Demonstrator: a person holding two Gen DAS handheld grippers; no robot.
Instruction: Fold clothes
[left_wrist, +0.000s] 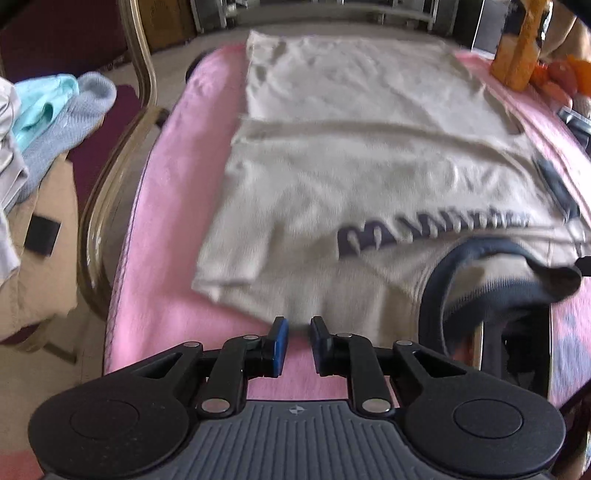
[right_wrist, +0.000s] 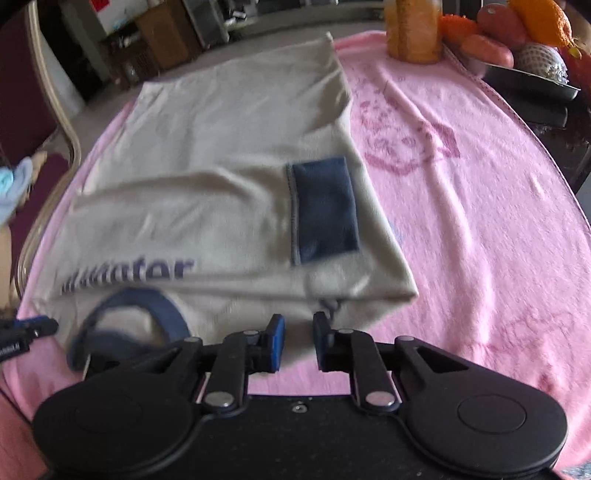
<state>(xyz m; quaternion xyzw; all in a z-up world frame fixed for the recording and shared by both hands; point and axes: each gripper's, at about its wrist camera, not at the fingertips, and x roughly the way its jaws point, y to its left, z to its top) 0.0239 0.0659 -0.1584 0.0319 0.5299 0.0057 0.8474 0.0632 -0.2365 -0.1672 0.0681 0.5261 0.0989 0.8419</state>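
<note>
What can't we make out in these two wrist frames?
- Navy printed lettering on the beige T-shirt: left wrist view, motion blur; right wrist view, start cut by the navy collar.
- Fruit in the dark tray: cropped by the frame edge.
- Pile of clothes on the chair: cut off at the left edge.
- Right gripper: whether its fingers touch the shirt hem.

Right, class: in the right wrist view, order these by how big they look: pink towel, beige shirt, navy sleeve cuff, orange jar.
1. Pink towel
2. Beige shirt
3/4. Navy sleeve cuff and orange jar: unsure; the jar is farther away and cut off by the frame.
</note>
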